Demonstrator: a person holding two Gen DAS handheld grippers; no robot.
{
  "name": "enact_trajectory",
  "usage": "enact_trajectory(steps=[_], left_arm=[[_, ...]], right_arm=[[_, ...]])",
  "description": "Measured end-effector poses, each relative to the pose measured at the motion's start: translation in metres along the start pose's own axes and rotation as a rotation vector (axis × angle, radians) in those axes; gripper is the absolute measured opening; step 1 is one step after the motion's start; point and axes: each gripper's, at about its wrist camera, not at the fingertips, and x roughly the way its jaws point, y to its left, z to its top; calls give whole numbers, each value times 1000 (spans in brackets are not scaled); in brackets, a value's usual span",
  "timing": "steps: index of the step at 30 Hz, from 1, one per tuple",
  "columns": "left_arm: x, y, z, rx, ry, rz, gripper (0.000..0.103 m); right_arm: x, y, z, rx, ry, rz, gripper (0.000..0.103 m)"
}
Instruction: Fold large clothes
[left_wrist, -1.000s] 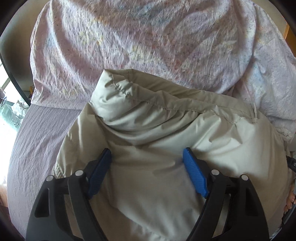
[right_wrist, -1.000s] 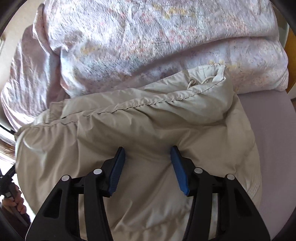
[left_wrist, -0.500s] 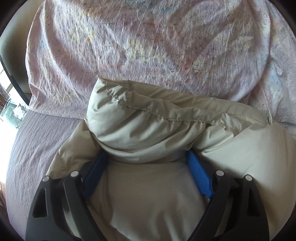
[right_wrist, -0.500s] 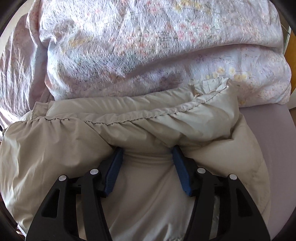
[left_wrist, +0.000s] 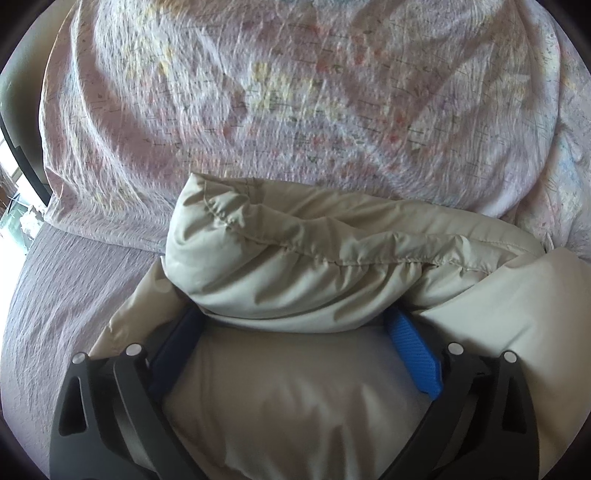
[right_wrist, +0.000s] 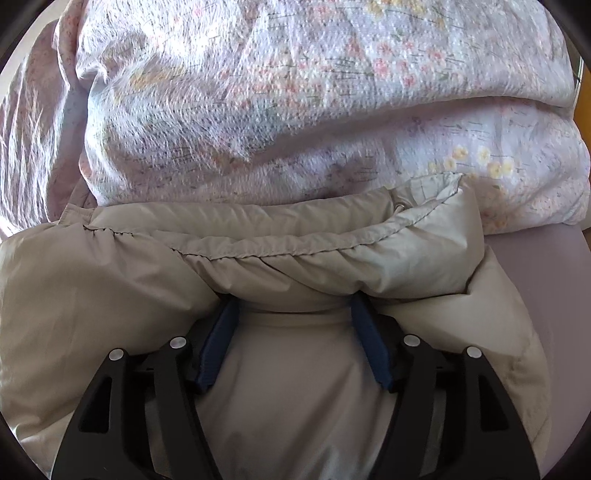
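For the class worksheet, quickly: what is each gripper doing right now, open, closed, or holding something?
Left gripper: jaws opening, beige padded jacket bulging between them, no clear grip.
Right gripper: jaws opening, same jacket between them, no clear grip.

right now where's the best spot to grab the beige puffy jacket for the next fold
A judgement: take the beige puffy jacket by its stitched, gathered edge, the thinnest firm ridge in all that padding. Come from the near side, over the folded bulk, since the floral duvet lies right against its far side.
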Motion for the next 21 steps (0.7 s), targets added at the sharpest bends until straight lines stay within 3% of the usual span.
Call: enact_trajectory(steps=[6, 11, 14, 21], left_arm=[[15, 7, 4, 6, -14, 11, 100], [2, -1, 0, 27, -4, 15, 100], [-4, 0, 0, 34, -20, 31, 100], [7, 2, -1, 30, -39, 54, 101]], right_arm=[[19, 11, 0, -7, -17, -10, 67], [-4, 2, -3, 28, -75, -42, 66], [-12, -12, -1, 56, -115, -102, 66], [17, -14, -5, 40, -91, -212, 67]])
